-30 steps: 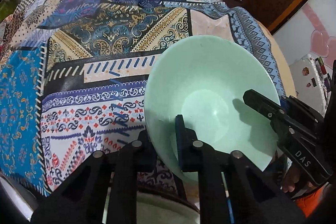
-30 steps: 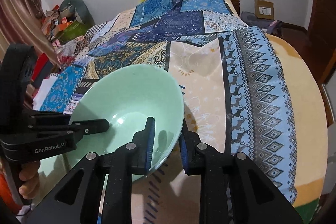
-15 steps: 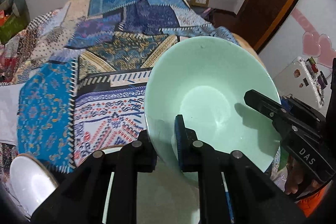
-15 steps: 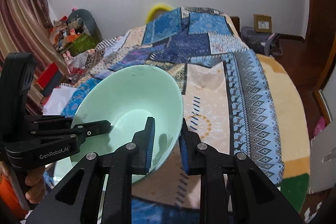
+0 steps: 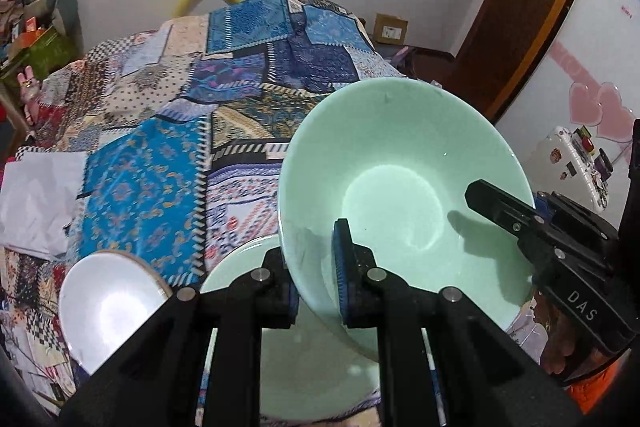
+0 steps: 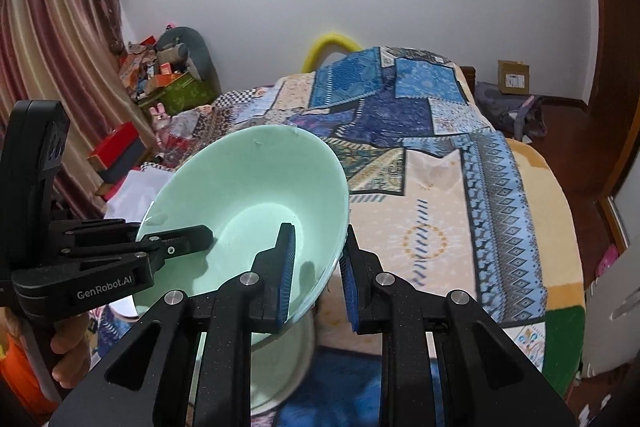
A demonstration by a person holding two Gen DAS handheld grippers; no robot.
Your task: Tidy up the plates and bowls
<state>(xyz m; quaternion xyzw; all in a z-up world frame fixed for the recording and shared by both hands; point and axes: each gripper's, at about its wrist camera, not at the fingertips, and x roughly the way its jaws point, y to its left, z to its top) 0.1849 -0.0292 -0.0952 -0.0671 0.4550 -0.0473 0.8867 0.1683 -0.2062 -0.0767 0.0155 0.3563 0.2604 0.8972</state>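
I have the left tongs (image 5: 316, 279) clenched on the near rim of the mint green bowl (image 5: 400, 179): one finger sits inside the bowl and the other outside, with the wall pressed between them. My right tongs (image 6: 316, 279) are clenched on the same bowl (image 6: 248, 195) at its opposite side, again one pad inside and one outside the rim. So the bowl hangs between both tongs, tilted with its opening toward the cameras, above the bed (image 6: 440, 195) with the patchwork blanket (image 5: 168, 179). It does not touch the blanket.

Directly under the lifted bowl I see a second green bowl (image 5: 312, 379) lying on the bed; its rim shows below my left tongs. To the left of it, near but apart, lies a white plate (image 5: 108, 311) with a thin brown edge. In the right wrist view, a hand (image 6: 66, 351) grips the handle of the left tongs at the lower left corner.
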